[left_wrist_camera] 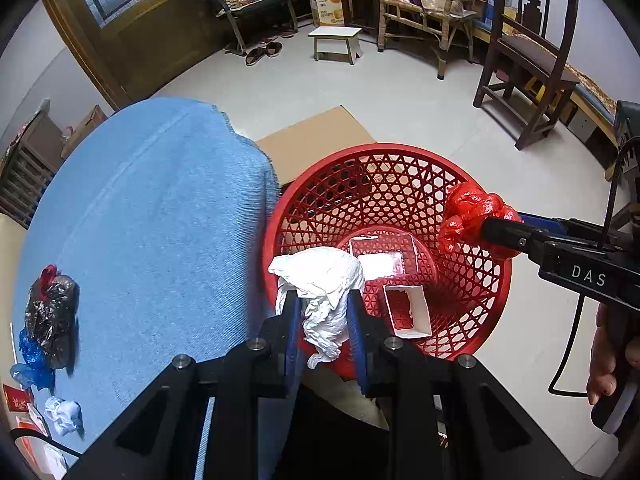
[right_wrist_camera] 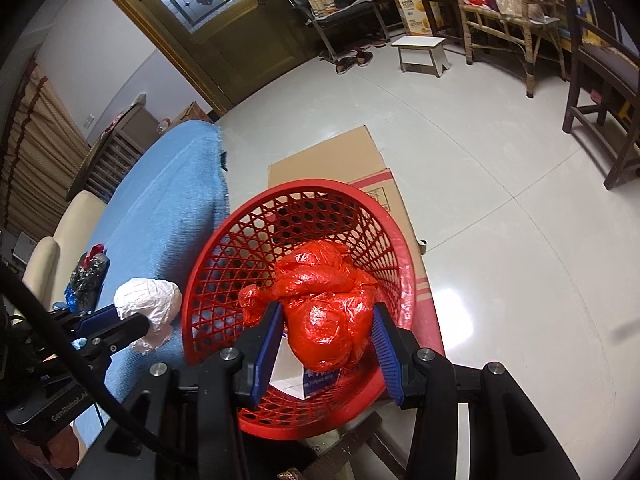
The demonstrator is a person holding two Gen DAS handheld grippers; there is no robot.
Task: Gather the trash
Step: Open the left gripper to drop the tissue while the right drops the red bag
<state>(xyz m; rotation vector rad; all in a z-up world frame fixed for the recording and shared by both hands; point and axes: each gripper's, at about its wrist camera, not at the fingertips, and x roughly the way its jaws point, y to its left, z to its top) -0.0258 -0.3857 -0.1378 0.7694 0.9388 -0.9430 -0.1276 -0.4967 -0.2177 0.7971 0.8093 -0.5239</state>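
My left gripper (left_wrist_camera: 322,312) is shut on a crumpled white paper wad (left_wrist_camera: 324,276), held over the left rim of the red mesh basket (left_wrist_camera: 480,312). My right gripper (right_wrist_camera: 326,332) is shut on a crumpled red plastic bag (right_wrist_camera: 324,308), which hangs over the inside of the basket (right_wrist_camera: 208,288). The left wrist view shows the red bag (left_wrist_camera: 472,216) at the basket's right rim, and the right wrist view shows the white wad (right_wrist_camera: 148,304) just left of the basket. Small white cartons (left_wrist_camera: 404,312) lie on the basket floor.
A black bag with blue plastic (left_wrist_camera: 52,320) and a small white-blue wad (left_wrist_camera: 64,414) lie on the blue cloth (left_wrist_camera: 152,220) at the left. Flat cardboard (left_wrist_camera: 316,140) lies under the basket. A dark wooden chair (left_wrist_camera: 528,64), a small stool (left_wrist_camera: 336,42) and a wicker bench (left_wrist_camera: 432,12) stand further off.
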